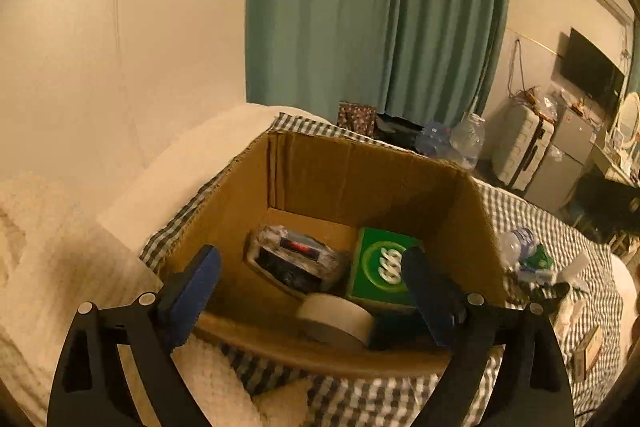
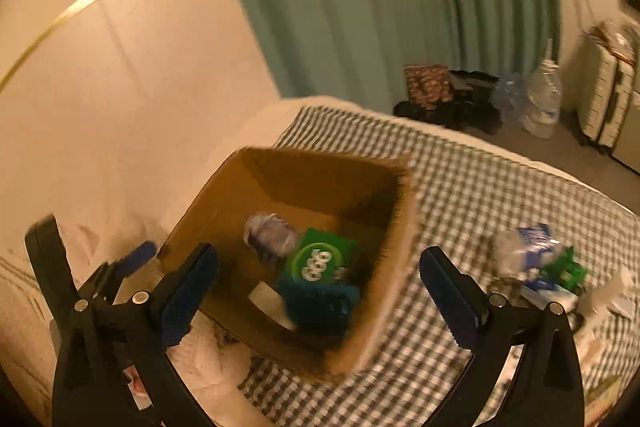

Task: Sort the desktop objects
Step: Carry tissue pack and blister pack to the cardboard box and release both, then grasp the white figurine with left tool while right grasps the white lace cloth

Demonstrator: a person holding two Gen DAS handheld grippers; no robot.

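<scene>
An open cardboard box sits on a green checked cloth. Inside lie a green pack with a white logo, a plastic-wrapped dark item, a roll of white tape and a dark teal object. My left gripper is open and empty above the box's near edge. My right gripper is open and empty over the box. The left gripper's fingers show at the right wrist view's left edge.
Loose items lie on the checked cloth right of the box: a crumpled clear bottle, green and white packets. White bedding lies left. Water jugs, bags and a suitcase stand on the floor by the teal curtain.
</scene>
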